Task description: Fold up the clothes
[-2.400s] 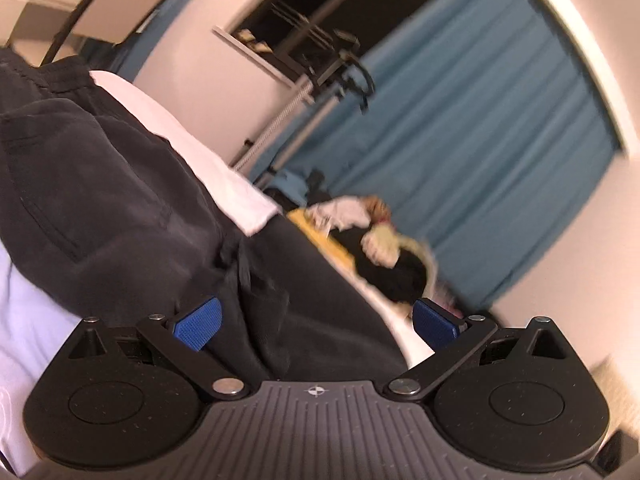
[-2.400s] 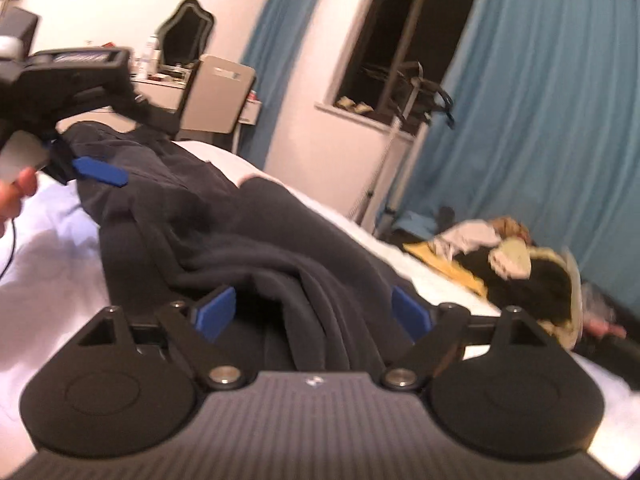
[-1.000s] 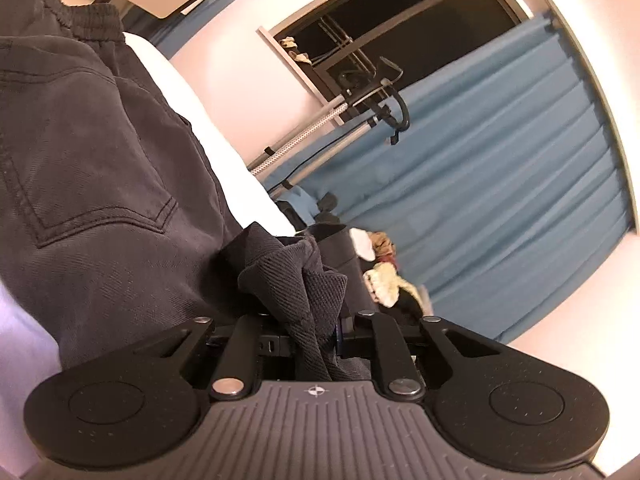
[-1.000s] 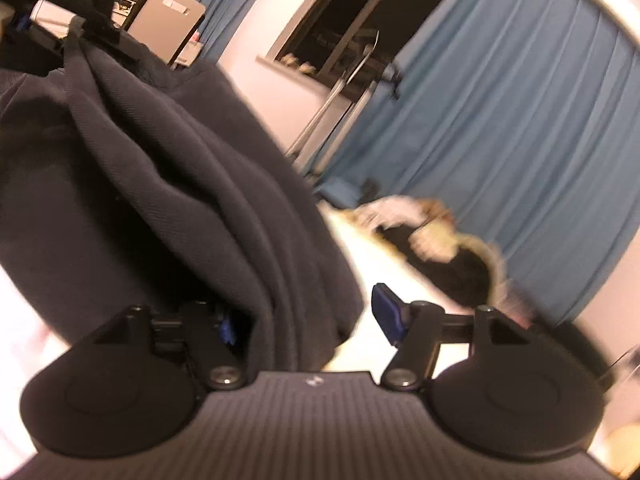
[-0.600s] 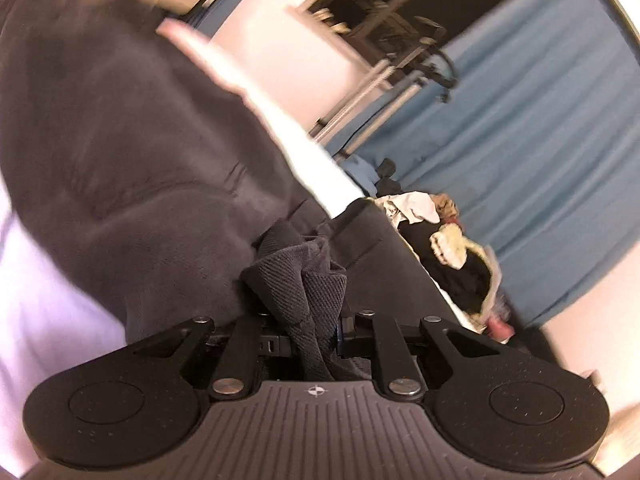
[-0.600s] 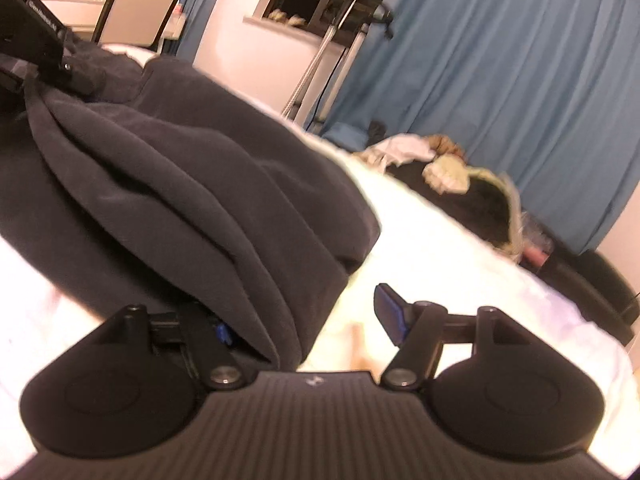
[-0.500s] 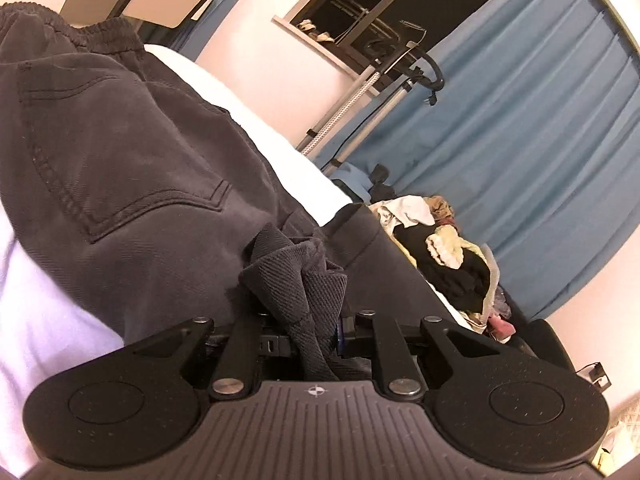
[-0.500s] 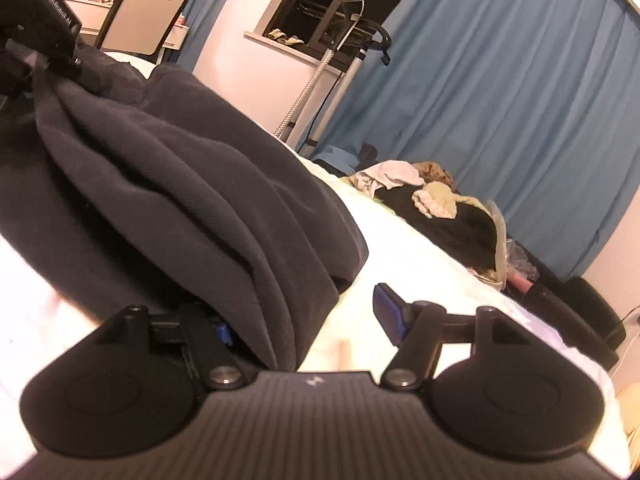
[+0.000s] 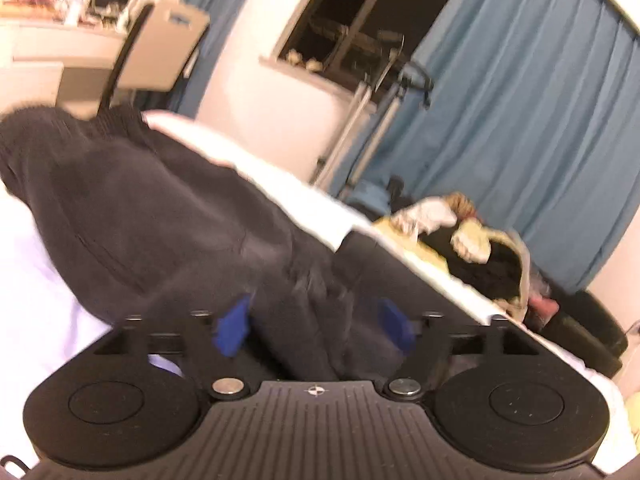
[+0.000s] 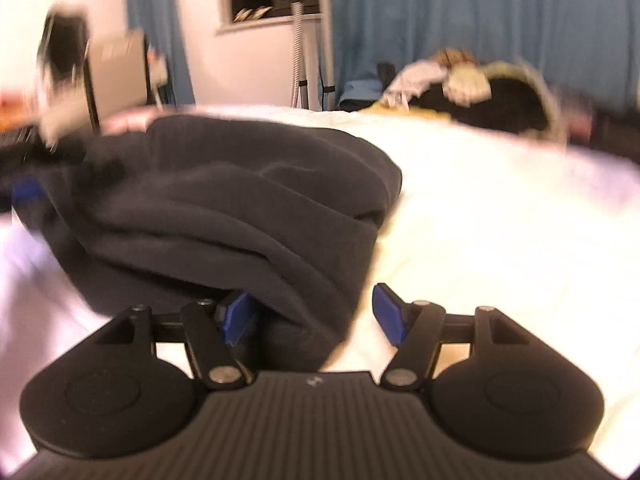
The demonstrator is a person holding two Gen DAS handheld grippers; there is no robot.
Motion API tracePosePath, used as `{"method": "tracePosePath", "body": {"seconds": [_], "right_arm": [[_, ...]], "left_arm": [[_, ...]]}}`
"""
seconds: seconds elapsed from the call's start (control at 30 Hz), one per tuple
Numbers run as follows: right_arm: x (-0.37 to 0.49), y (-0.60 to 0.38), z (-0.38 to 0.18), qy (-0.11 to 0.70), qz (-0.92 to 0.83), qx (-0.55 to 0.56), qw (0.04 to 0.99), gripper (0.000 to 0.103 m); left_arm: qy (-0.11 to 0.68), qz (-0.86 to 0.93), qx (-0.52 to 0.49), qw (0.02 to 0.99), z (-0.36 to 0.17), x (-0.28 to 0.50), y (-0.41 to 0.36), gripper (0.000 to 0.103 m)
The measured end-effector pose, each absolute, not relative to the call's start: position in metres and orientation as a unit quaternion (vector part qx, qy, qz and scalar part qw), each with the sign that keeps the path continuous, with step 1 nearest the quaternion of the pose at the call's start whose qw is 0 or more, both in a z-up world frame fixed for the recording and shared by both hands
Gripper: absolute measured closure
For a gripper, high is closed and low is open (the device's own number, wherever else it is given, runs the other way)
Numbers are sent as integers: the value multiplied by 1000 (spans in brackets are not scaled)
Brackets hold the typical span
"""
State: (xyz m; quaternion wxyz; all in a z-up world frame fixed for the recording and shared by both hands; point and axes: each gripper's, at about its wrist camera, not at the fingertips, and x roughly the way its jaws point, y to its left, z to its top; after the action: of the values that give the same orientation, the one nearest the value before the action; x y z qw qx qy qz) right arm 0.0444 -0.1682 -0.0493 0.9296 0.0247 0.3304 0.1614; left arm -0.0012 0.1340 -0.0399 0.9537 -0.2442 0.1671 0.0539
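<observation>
Both tongs, left (image 9: 314, 326) and right (image 10: 314, 318), stand apart around bunched edges of the dark trousers (image 10: 240, 200) heaped on my white bed (image 10: 500, 240); I judge loose layers could slump, since neither pair clamps cloth.

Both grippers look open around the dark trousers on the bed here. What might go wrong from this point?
1. The left gripper and right gripper both stand open with folds of the dark grey trousers between their blue pads, so pulling away may drag the cloth and undo the fold.
2. The trousers lie bunched in thick, uneven rolls on the white bed sheet; the fold may slump or open.
3. Both views are blurred, so the fabric edges are hard to judge.
</observation>
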Motion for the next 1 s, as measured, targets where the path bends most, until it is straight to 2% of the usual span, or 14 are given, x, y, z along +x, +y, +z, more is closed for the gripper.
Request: {"method": "tracePosePath", "body": {"seconds": [0.17,0.27,0.33,0.47,0.63,0.73,0.83,0.9,1.0], "right_arm": [[24,-178,-31,301,180,141,926,35],[24,-185,-25,269,185,189,926,25],[34,-192,-25,255,194,215,923,23],[63,-206,-48,289,161,280,901,21],[92,-217,-95,357,181,392,828,18],[98,-216,-89,344,210,422,812,17],[97,-215,-69,297,262,441,805,17],[100,-219,-71,281,270,487,782,16],[111,-223,-88,324,234,511,761,16]], "left_arm": [[149,57,-174,972,-23,-4,120,21],[167,66,-143,973,-32,17,110,21],[193,73,-142,968,-44,34,109,21],[250,94,-102,958,-70,61,109,21],[266,93,-42,959,-82,68,98,17],[265,90,-51,959,-82,69,100,15],[266,91,-53,958,-83,71,100,15],[265,90,-54,959,-83,72,100,15],[265,89,-53,959,-84,72,99,14]]}}
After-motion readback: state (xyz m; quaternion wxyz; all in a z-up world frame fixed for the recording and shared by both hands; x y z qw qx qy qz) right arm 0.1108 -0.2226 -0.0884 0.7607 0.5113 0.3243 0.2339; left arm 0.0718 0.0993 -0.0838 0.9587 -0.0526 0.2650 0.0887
